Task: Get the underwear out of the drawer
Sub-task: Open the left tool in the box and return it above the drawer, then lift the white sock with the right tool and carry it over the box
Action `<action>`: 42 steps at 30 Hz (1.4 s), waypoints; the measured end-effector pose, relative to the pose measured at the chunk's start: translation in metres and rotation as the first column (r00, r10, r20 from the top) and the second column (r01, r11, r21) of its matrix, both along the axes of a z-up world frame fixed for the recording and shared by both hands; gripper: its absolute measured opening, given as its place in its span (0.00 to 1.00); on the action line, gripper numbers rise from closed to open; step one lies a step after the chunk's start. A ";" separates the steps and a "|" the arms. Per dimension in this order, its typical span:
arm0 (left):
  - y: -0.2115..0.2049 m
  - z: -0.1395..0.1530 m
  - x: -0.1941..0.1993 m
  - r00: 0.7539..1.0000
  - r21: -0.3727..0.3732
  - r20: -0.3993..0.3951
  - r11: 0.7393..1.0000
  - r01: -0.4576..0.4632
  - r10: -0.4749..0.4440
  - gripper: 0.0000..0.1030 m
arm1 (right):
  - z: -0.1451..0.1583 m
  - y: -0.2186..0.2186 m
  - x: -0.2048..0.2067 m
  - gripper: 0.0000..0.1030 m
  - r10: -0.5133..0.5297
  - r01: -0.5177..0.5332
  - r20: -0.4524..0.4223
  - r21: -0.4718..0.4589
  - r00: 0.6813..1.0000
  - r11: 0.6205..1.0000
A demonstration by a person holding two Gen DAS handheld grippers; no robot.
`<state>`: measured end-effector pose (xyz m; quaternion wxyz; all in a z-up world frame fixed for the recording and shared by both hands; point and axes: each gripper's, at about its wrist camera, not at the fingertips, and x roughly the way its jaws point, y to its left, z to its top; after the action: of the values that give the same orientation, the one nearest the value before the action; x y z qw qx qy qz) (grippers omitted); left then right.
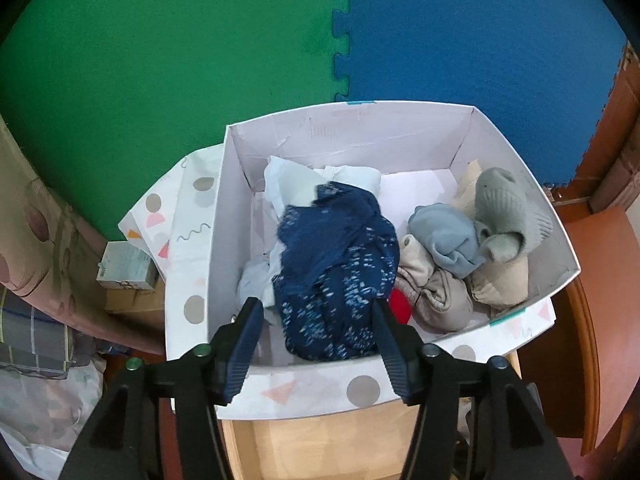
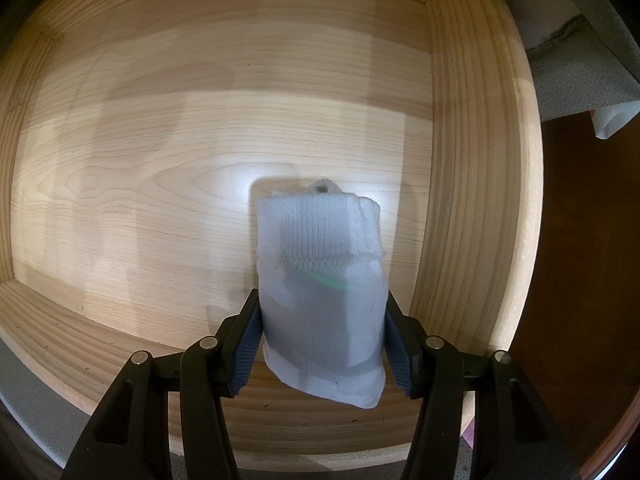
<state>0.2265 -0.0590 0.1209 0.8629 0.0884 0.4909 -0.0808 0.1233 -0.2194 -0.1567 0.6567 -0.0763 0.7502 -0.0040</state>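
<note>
The right gripper pointed down into the wooden drawer, its fingers clamped on a folded white knit garment above the bare drawer floor, so the step in hand looked like lifting it out; the next move would call for raising it clear of the drawer wall at 3 o'clock. The left gripper hung over the patterned box with fingers apart either side of a crumpled navy lace garment lying loose at 6 o'clock in the box.
</note>
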 end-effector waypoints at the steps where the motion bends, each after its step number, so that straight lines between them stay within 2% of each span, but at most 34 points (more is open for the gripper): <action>1: 0.001 0.002 -0.002 1.000 -0.005 -0.001 1.000 0.002 -0.002 0.56 | 0.000 0.000 0.000 0.52 0.000 0.000 0.000 0.000 1.000 1.000; 10: 0.022 0.014 -0.027 1.000 -0.014 0.009 1.000 0.010 -0.010 0.56 | 0.001 -0.001 0.001 0.52 0.000 0.000 0.000 -0.002 1.000 1.000; 17: 0.041 -0.001 -0.060 0.999 0.022 -0.030 0.999 0.035 -0.035 0.56 | 0.001 -0.002 0.003 0.52 0.000 0.000 -0.002 -0.006 1.000 1.000; 23: 0.060 -0.033 -0.090 0.997 0.003 -0.072 1.000 0.004 -0.004 0.56 | 0.003 -0.002 0.003 0.51 -0.001 0.001 -0.004 -0.010 1.000 1.000; 29: 0.077 -0.080 -0.114 0.990 -0.014 -0.127 0.998 -0.067 0.065 0.56 | 0.004 -0.001 0.002 0.51 -0.002 0.002 -0.004 -0.011 1.000 1.000; 35: 0.080 -0.123 -0.136 0.986 0.026 -0.128 0.994 -0.103 0.106 0.56 | 0.003 0.001 0.002 0.51 -0.002 0.002 -0.005 -0.013 1.000 1.000; 42: 0.076 -0.148 -0.147 0.984 0.021 -0.128 0.992 -0.123 0.125 0.56 | 0.003 0.000 0.003 0.51 -0.003 0.003 -0.006 -0.015 1.000 1.000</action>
<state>0.0794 0.0167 -0.0267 0.8321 0.0579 0.5509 -0.0294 0.1265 -0.2191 -0.1536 0.6540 -0.0800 0.7522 -0.0101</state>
